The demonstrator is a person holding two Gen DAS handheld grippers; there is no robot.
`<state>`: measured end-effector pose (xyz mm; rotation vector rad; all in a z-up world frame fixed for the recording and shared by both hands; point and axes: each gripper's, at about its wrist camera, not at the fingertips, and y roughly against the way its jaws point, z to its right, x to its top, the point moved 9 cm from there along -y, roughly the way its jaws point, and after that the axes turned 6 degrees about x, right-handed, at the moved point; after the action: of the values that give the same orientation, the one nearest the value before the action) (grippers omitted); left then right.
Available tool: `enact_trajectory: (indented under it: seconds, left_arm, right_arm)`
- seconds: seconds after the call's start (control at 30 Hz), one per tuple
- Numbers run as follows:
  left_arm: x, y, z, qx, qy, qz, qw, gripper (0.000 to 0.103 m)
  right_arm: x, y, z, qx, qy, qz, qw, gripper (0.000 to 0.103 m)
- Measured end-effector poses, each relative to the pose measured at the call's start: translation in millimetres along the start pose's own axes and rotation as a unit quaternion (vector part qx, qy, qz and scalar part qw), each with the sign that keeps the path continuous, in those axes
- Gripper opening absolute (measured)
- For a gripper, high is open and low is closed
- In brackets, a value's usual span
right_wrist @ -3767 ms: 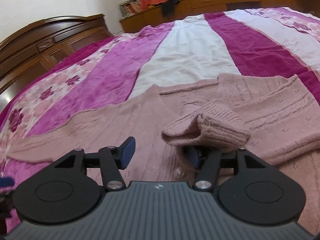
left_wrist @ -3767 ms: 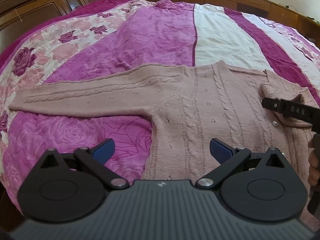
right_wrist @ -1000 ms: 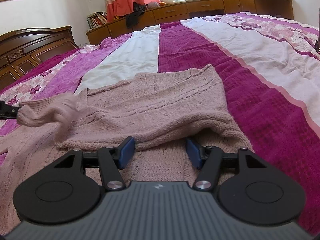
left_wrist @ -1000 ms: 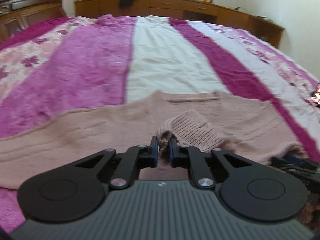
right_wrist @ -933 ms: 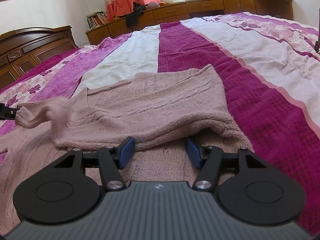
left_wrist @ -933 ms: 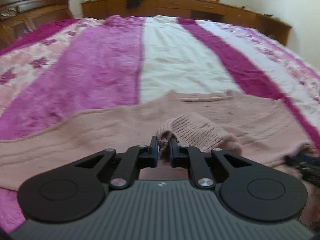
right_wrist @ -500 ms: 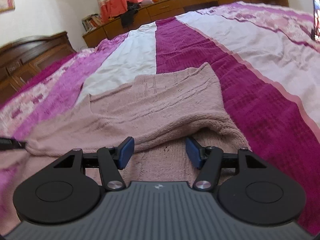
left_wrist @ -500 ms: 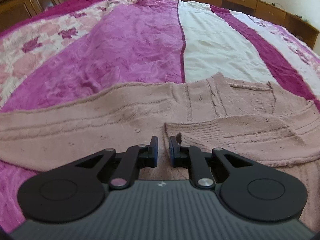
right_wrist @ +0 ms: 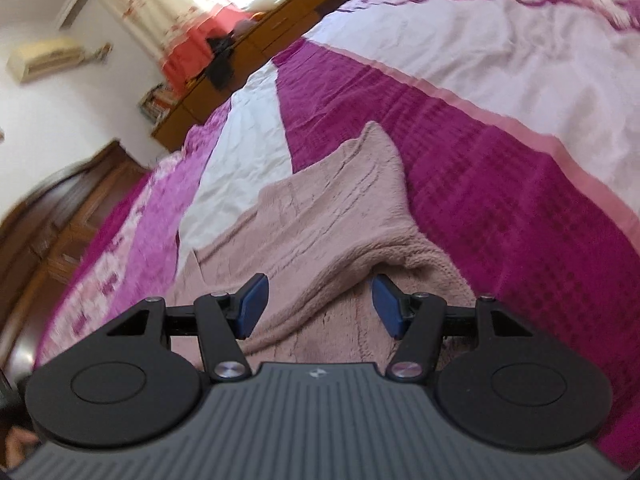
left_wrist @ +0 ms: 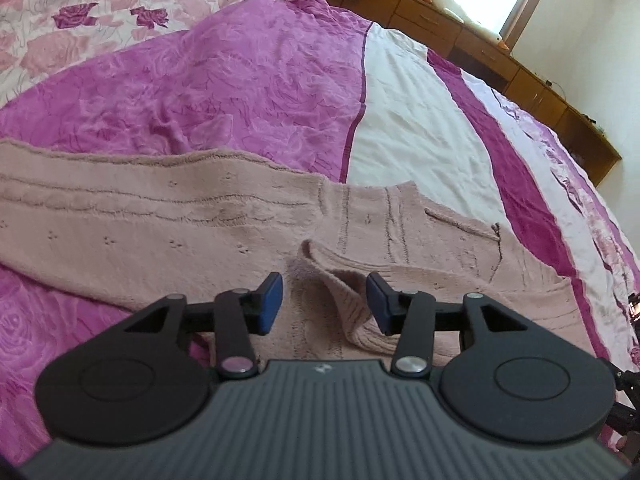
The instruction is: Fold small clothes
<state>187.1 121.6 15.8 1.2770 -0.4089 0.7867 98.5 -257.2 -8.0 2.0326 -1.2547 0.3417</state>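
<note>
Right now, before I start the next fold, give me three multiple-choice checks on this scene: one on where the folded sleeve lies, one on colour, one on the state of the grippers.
1. Where does the ribbed cuff of the folded sleeve lie?
A. On the body of the dusty-pink cable-knit sweater
B. On the wooden headboard
C. Hanging off the bed's edge

2. What colour is the stripe of the quilted bedspread just beyond the sweater's neckline?
A. Green
B. White
C. Black

3. How do the two grippers stand?
A. Both shut on cloth
B. Left shut, right open
C. Both open

Answers:
1 A: the left wrist view shows the cuff resting across the sweater's chest.
2 B: a white band runs up the bed between magenta ones.
3 C: the left gripper and the right gripper both show a wide gap between their blue pads, gripping nothing.
</note>
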Motion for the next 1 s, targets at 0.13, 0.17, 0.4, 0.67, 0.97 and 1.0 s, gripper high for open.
enact_trajectory:
  seconds: [0.13, 0.17, 0.4, 0.67, 0.97, 1.0]
  left_arm:
    - [0, 2, -1, -0.007, 0.013, 0.004, 0.9999, 0.048]
    - [0, 4, -2, -0.006, 0.017, 0.007, 0.9998, 0.048]
    - [6, 13, -3, 0.005, 0.013, 0.024, 0.9996, 0.049]
    - [-20, -22, 10, -0.006, 0.003, -0.048, 0.9988, 0.047]
    - [-29, -12, 0, 0.072, -0.075, -0.045, 0.9936, 0.027]
    - [-28, -10, -3, 0.067, -0.067, -0.045, 0.9945, 0.027]
  right_arm:
    - [8, -2, 8, 0.007, -0.033, 0.011, 0.999, 0.066]
    - [9, -3, 9, 0.008, -0.039, 0.011, 0.999, 0.066]
    - [14, -11, 8, 0.004, -0.044, 0.017, 0.999, 0.066]
    - [22, -9, 10, -0.024, -0.023, 0.031, 0.999, 0.017]
    - [11, -3, 31, -0.074, 0.016, 0.013, 0.997, 0.012]
    - [9, -2, 31, -0.076, 0.021, 0.007, 0.997, 0.012]
